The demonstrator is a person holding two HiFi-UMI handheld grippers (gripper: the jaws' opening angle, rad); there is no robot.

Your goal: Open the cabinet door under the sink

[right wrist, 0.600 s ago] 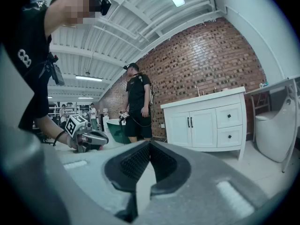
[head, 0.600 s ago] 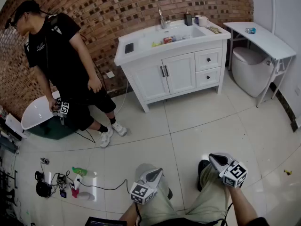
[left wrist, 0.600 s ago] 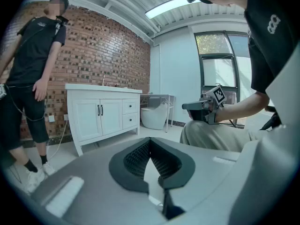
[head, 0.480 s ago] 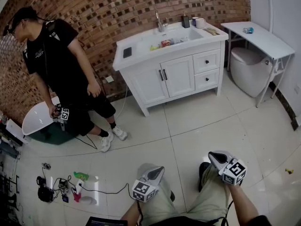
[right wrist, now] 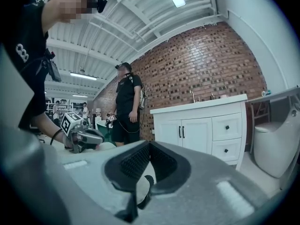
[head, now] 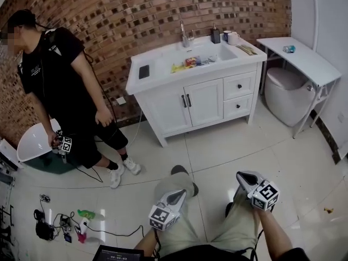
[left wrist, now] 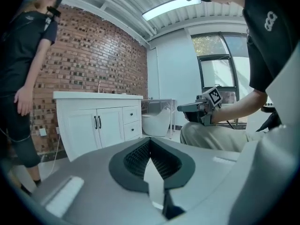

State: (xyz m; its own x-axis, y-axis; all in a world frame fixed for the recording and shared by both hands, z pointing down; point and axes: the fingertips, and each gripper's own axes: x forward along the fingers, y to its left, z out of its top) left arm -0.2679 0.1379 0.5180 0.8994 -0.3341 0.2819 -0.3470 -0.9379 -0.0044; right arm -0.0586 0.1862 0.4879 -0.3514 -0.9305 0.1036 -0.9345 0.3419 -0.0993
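Observation:
The white sink cabinet [head: 196,99] stands against the brick wall, its two doors [head: 186,102] shut, with black handles side by side at the middle. It is some way off across the tiled floor. My left gripper [head: 179,193] hangs low over my left leg, shut and empty. My right gripper [head: 241,174] is above my right knee, also shut and empty. In the left gripper view the doors [left wrist: 96,123] lie far ahead of the left gripper [left wrist: 150,142]. In the right gripper view they [right wrist: 182,131] are beyond the right gripper [right wrist: 149,144].
A person in black [head: 65,86] stands left of the cabinet holding another marked gripper [head: 64,144]. A toilet [head: 288,94] and a white side table [head: 304,56] are to the right. Cables and small items [head: 60,222] lie on the floor at lower left. A phone [head: 143,71] lies on the countertop.
The head view has shifted: the cabinet sits a little lower and left, and my foot has stepped forward. Both grippers have risen slightly in the picture and stay shut.

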